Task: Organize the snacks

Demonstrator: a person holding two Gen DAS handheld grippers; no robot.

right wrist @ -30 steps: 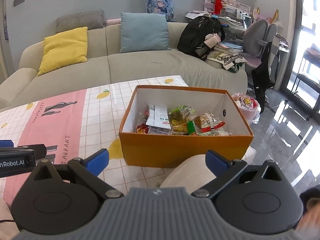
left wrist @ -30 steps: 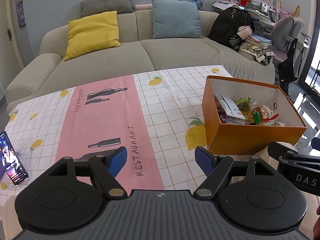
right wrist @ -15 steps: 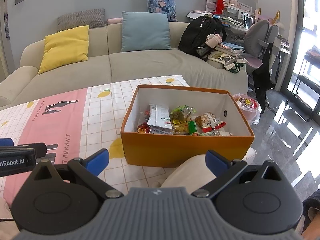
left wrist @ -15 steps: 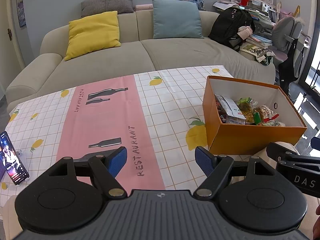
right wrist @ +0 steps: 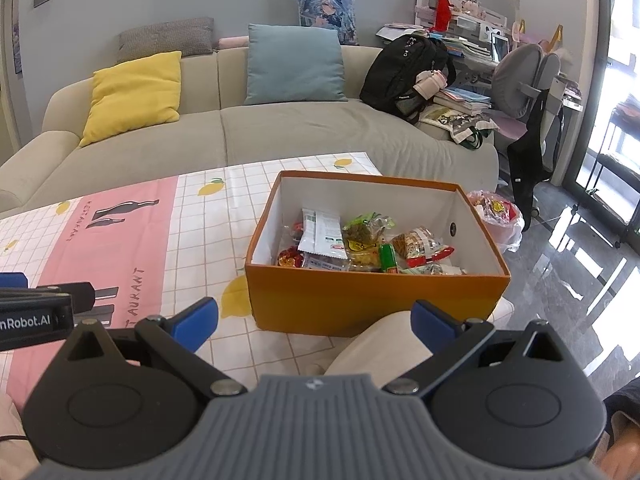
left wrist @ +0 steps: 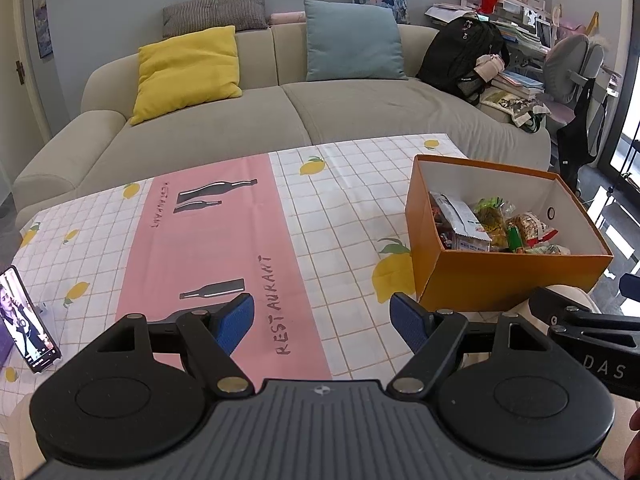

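An open orange box [left wrist: 496,282] [right wrist: 360,300] stands on the right end of the table and holds several snack packets [left wrist: 486,226] [right wrist: 360,244], among them a white packet [right wrist: 322,234] and a small green one [right wrist: 387,258]. My left gripper [left wrist: 322,320] is open and empty, low over the pink stripe of the tablecloth, left of the box. My right gripper [right wrist: 314,318] is open and empty, just in front of the box's near wall. Each gripper's side shows at the edge of the other's view.
The tablecloth [left wrist: 216,240] is white check with lemons and a pink stripe. A phone [left wrist: 26,320] stands propped at the table's left edge. A beige sofa [left wrist: 280,120] with cushions and a black backpack [left wrist: 464,56] lies behind. A bagged bin [right wrist: 496,220] sits right of the box.
Both grippers have drifted slightly; the box sits a little further right in the right wrist view. Both stay open and empty.
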